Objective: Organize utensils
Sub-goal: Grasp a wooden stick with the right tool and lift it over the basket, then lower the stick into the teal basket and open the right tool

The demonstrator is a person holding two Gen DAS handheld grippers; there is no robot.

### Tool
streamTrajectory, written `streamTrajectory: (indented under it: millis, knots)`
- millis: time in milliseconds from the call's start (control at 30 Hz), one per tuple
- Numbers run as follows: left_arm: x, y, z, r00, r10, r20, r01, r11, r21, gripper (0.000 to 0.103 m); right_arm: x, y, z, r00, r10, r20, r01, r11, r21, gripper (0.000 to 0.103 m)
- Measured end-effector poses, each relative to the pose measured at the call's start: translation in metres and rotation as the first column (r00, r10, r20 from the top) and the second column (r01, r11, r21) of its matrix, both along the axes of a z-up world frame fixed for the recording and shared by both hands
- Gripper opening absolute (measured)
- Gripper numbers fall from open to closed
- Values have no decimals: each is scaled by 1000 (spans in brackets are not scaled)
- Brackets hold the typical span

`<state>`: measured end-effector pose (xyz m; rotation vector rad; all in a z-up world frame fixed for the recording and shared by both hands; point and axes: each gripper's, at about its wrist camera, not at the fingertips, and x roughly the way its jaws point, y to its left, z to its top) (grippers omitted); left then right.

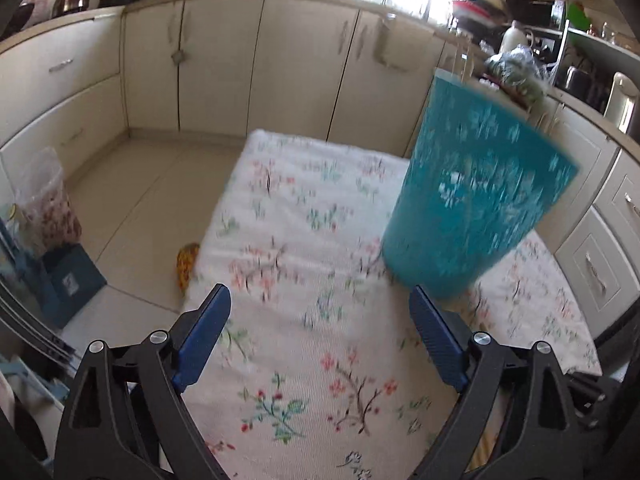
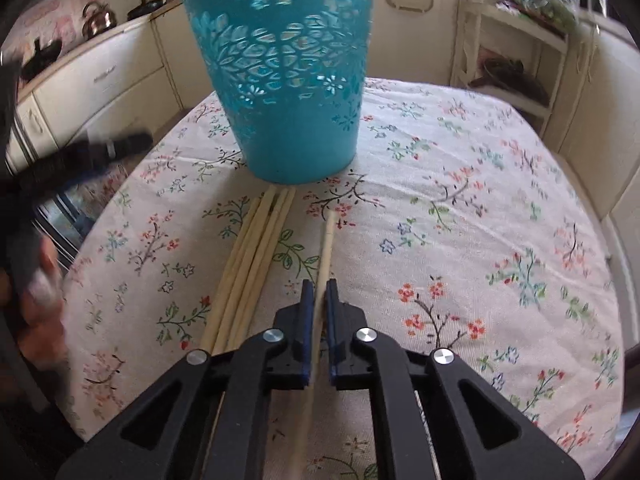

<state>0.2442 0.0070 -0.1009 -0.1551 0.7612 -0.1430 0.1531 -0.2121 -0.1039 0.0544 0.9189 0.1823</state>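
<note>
The right gripper [image 2: 319, 292] is sitting at the lower middle of the right wrist view with its jaws pressed almost together, pinching one chopstick [image 2: 327, 240] between the blue pads. That stick is running up the frame from the jaws toward the basket, its far tip lying free on the flowered cloth [image 2: 460, 220] that is covering the bench, just short of the basket's base. Left of it, a loose bundle of chopsticks [image 2: 256, 252] is lying on the cloth, slanting from lower left to upper right, with the far ends reaching just beside the foot of the basket. About four or five sticks are showing in the bundle; the exact count is hard to tell where they overlap.

One turquoise basket [image 2: 288, 80], cut through with flower shapes, is standing upright at the upper middle of the right wrist view. In the left wrist view it is appearing blurred at the right of the frame.

The left gripper [image 1: 320, 322] is filling the bottom of its own view with the jaws spread wide, one blue pad at lower left and one at lower right, nothing between them but cloth. The right pad is sitting near the basket's foot; whether it is touching is unclear. At the left edge of the right wrist view a blurred hand [image 2: 40, 300] is showing.
</note>
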Motion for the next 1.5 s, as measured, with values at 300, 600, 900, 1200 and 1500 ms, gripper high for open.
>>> streamTrajectory:
  millis: [300, 600, 900, 1200, 1500]
  knots:
    - [4, 19, -19, 995, 33, -89, -43, 992, -117, 87, -26, -50, 63, 984, -92, 149, 19, 901, 433, 6]
    - [7, 12, -20, 995, 12, -102, -23, 994, -107, 87, 34, -27, 188, 858, -129, 498, -123, 889, 442, 6]
    - [9, 9, -21, 994, 4, -105, -15, 994, -106, 90, 130, -12, 181, 834, -218, 506, 30, 935, 353, 6]
    - [9, 10, -21, 995, 1, -102, -14, 993, -119, 91, 127, 10, 145, 915, -83, 395, -3, 977, 212, 12]
    - [9, 10, -21, 995, 2, -101, -15, 992, -124, 91, 36, -29, 164, 854, -170, 492, 42, 965, 260, 50]
